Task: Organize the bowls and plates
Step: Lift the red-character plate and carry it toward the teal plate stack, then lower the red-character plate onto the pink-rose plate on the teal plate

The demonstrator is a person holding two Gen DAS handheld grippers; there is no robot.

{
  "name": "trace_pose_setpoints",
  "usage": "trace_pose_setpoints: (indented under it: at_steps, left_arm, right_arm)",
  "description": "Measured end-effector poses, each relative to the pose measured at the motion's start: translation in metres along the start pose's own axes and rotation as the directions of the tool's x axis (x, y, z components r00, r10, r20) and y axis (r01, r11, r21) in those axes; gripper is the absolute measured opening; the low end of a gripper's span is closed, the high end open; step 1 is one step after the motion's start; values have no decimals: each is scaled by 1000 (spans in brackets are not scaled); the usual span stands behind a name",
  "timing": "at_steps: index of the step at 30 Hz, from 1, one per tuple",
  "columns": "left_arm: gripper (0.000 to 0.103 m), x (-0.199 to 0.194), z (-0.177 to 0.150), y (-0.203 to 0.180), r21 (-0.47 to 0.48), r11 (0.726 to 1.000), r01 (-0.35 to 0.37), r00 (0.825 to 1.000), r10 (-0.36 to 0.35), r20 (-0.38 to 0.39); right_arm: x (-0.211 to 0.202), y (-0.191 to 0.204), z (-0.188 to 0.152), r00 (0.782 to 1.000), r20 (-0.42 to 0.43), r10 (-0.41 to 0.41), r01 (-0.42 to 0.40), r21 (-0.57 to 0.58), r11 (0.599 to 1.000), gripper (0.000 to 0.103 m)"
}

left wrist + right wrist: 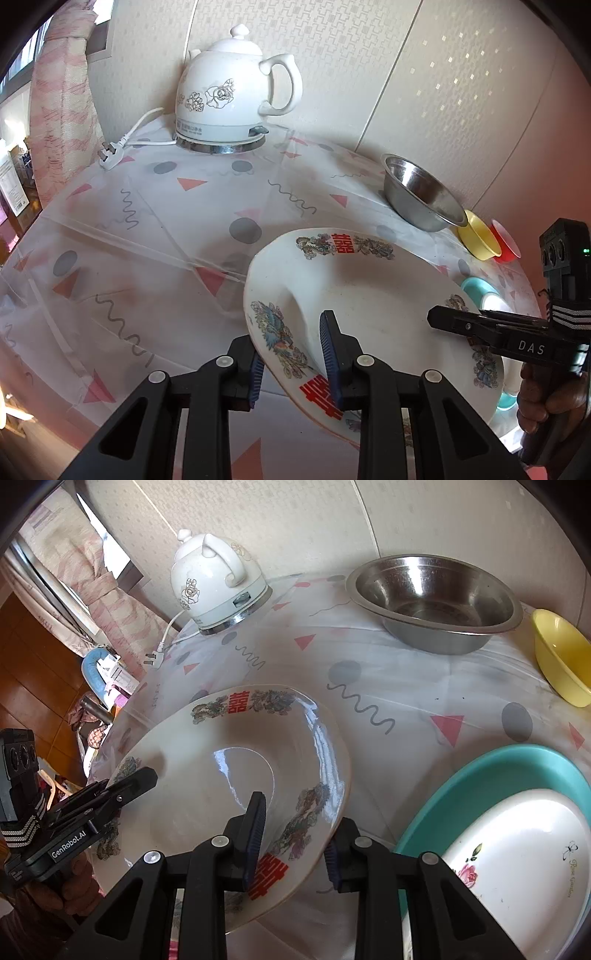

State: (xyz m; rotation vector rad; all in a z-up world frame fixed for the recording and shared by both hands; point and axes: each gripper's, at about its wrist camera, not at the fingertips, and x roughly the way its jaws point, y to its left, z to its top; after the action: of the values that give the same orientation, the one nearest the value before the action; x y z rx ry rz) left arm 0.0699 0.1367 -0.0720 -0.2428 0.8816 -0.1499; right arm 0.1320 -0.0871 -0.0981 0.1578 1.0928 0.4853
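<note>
A white plate with red characters and bird patterns [369,295] is held tilted above the table. My left gripper [293,363] straddles its near rim, one pad above and one below. My right gripper [295,843] straddles the opposite rim of the same plate [207,760] in the same way. Whether the pads press the rim I cannot tell. Each gripper shows in the other's view, the right one [443,319] and the left one [144,777]. A steel bowl [436,598], a yellow bowl [561,657], a red bowl [506,242] and a teal plate [491,775] holding a white rose plate [517,849] stand on the table.
A white ceramic electric kettle [229,96] stands at the back by the wall, its cord and plug [110,153] lying to the left. The table has a patterned plastic cloth [147,229]. A pink curtain [62,110] hangs at the left.
</note>
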Motion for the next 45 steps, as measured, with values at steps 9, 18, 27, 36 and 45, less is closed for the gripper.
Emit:
trace_pose_setpoints:
  at_steps: [9, 18, 27, 36, 45]
  left_arm:
    - [29, -11, 1, -12, 14, 1000, 23, 999, -23, 23]
    - [29, -22, 4, -37, 54, 997, 60, 997, -62, 37]
    - [30, -23, 1, -69, 101, 989, 111, 993, -114, 22]
    - [31, -24, 5, -103, 161, 973, 165, 986, -169, 11]
    - [31, -18, 2, -137, 215, 951, 222, 974, -224, -14]
  right_arm:
    - [-17, 3, -6, 999, 47, 0, 1, -12, 1000, 29]
    - [-43, -7, -12, 995, 99, 16, -17, 9, 1000, 29]
    - [-69, -24, -25, 990, 142, -6, -1, 46, 999, 29]
    - [-95, -41, -34, 980, 195, -38, 23, 80, 997, 28]
    - [-121, -66, -49, 968, 235, -89, 60, 129, 990, 28]
